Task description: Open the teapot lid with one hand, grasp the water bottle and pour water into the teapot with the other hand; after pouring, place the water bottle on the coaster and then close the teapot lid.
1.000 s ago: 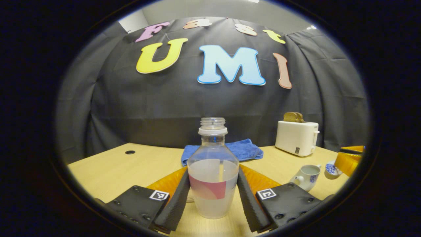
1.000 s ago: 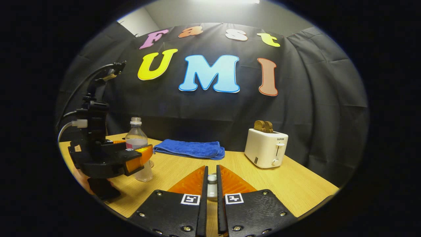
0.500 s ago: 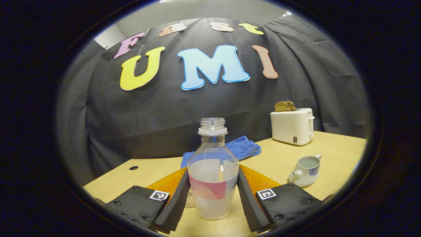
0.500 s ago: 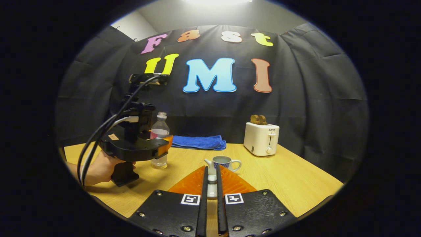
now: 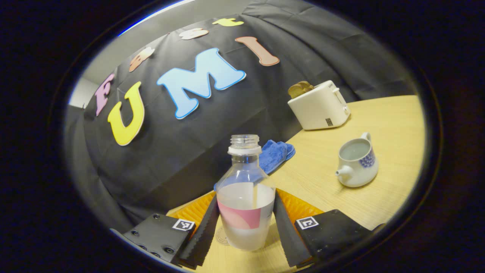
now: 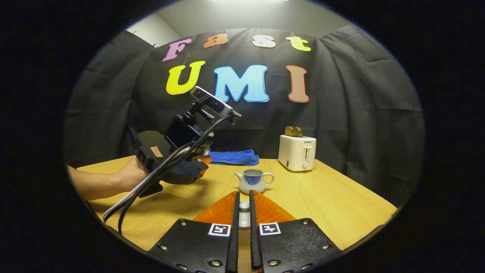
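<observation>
While the left gripper (image 5: 245, 223) pinches the uncapped water bottle (image 5: 245, 204) tilted short of the teapot (image 5: 356, 161), water could spill onto the worktop (image 5: 379, 125); the right gripper (image 6: 242, 231) pinches the lid (image 6: 244, 206).

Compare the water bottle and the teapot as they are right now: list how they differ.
The water bottle is clear plastic with a pink label; the teapot is opaque white ceramic with a blue pattern. The water bottle is held between the left gripper's fingers; the teapot stands free on the wooden table. The water bottle is tall with a narrow neck; the teapot is squat and wide-mouthed. Both are uncovered on top.
</observation>
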`<action>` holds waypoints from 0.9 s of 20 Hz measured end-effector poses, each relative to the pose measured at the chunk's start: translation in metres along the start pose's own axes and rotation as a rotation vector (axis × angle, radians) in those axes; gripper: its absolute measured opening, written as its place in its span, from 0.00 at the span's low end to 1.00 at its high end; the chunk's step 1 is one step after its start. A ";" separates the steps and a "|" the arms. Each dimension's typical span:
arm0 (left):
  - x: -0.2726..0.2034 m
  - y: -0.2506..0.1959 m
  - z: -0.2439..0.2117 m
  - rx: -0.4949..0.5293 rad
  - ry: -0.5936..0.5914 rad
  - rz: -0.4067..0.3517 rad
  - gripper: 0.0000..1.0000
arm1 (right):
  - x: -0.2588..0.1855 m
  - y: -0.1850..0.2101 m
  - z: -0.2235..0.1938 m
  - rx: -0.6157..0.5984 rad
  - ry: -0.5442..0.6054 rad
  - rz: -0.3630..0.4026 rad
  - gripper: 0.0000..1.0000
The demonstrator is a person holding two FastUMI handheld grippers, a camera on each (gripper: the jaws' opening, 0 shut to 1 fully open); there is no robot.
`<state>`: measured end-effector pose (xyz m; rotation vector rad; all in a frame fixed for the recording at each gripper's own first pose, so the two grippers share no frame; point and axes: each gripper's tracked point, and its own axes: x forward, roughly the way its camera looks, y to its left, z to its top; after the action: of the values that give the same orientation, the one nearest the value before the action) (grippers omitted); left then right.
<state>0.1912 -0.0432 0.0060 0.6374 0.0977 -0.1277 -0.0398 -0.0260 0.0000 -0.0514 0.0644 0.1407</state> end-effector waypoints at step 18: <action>0.016 -0.054 0.009 0.510 0.043 -0.096 0.88 | -0.014 -0.009 -0.011 -0.008 0.015 -0.016 0.13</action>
<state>0.1999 -0.0928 -0.0203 1.1452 0.1392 -0.2349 -0.0533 -0.0373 -0.0091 -0.0614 0.0788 0.1249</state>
